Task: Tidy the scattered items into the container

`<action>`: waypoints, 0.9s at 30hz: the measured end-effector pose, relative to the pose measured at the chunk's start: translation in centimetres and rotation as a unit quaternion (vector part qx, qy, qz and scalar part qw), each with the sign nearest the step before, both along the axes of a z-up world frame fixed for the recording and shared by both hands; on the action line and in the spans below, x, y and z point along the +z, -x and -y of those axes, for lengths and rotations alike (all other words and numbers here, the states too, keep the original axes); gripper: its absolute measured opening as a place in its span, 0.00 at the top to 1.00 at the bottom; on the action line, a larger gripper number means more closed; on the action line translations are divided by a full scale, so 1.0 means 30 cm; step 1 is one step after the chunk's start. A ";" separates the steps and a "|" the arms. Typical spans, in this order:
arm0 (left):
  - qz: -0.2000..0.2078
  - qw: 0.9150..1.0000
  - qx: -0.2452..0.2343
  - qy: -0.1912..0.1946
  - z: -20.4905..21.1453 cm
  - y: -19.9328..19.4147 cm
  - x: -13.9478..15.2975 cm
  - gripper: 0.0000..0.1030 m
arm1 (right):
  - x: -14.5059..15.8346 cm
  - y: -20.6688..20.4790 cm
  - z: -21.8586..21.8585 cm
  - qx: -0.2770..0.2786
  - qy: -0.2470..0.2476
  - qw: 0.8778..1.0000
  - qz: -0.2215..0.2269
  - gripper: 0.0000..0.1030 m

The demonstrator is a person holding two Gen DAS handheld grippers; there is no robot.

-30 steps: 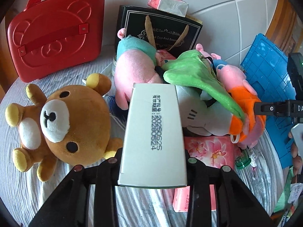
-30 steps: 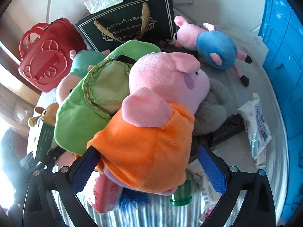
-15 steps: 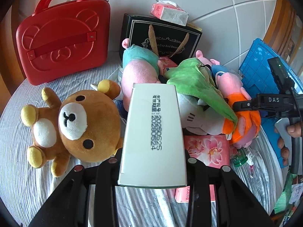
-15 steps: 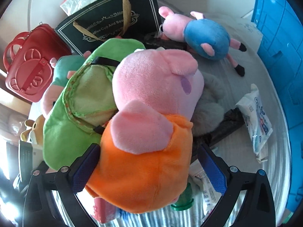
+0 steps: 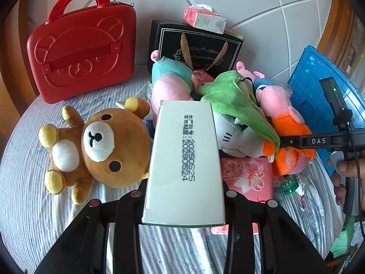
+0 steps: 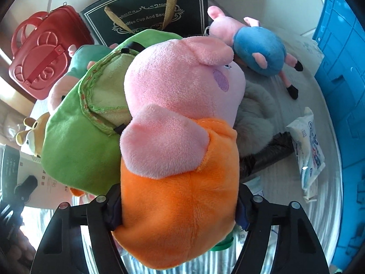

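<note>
Two grippers are at work, and the change belongs to the right gripper: its jaws have just been closing, and its blue pads now press into either flank of the pink plush pig in the orange dress, which a second ago sat untouched between widely spread fingers. I judge the pick to be made, so the toy looks ready to be lifted off the heap and carried to the blue plastic crate standing along the right edge of the bed. The pig is soft and bulges between the pads, so it may sag once raised. It lies on top of the pile near the middle of the grey ribbed bedspread, touching a green plush toy on its left and a grey furry toy behind it.

The left gripper pinches a white rectangular carton with a printed date code, held upright above the bed's near edge, with a brown teddy bear lying beneath it to the left. That carton also awaits the crate.
</note>
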State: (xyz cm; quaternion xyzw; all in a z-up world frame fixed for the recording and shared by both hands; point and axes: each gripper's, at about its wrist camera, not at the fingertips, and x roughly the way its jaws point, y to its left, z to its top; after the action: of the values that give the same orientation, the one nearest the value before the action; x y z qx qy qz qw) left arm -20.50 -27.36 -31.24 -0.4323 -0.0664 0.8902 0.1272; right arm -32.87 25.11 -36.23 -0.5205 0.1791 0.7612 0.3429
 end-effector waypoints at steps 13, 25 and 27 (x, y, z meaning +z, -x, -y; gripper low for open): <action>-0.020 1.000 0.013 0.015 -0.019 -0.099 0.136 0.68 | 0.138 -0.046 0.159 0.044 -0.025 0.998 -0.022 0.30; -0.052 0.998 0.032 0.020 -0.067 -0.239 0.340 0.68 | 0.313 -0.178 0.312 0.083 -0.036 0.994 -0.060 0.30; -0.058 0.998 0.033 0.019 -0.078 -0.265 0.379 0.68 | 0.352 -0.202 0.339 0.091 -0.041 0.993 -0.068 0.30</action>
State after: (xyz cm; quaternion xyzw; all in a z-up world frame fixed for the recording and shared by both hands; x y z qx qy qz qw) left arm -12.56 -25.01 -19.88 -0.3796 -0.0561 0.9187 0.0934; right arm -26.80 14.94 -25.68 -0.4673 0.1224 0.8294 0.2805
